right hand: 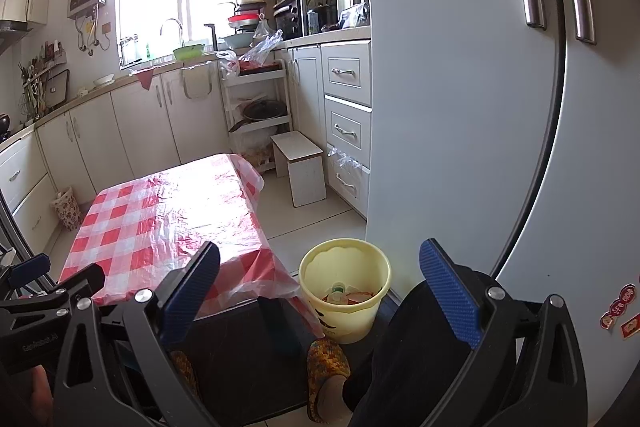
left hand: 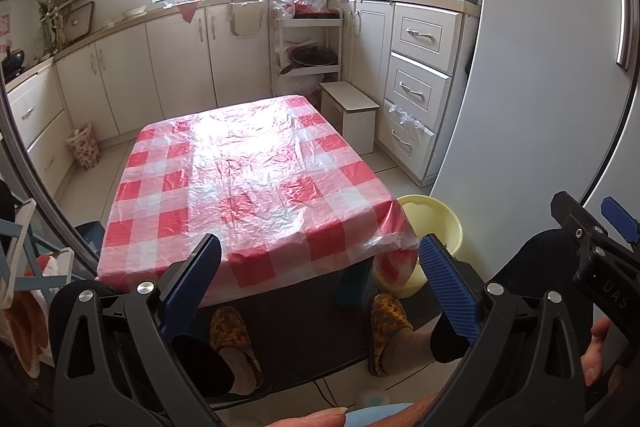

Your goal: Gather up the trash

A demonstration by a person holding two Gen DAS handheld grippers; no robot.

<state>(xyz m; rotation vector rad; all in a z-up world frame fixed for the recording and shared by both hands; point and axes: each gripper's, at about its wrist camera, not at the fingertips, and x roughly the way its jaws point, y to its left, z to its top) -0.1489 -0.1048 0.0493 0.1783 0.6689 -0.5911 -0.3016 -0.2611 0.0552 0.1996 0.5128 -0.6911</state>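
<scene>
Both the left tool (left hand: 320, 283) and the right tool (right hand: 320, 291) hang spread wide, holding nothing, at the near edge of the desk (left hand: 256, 163) under its red-checked plastic cover. The yellow trash bin (right hand: 345, 291), scraps inside, stands on the floor off the desk's near right corner, beside the fridge (right hand: 452, 107). Slippered feet (left hand: 390, 331) rest below.

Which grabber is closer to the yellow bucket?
Right. The right gripper hangs just above the yellow bucket, beside the table. The left gripper faces the table's middle, bucket off to its right.
</scene>
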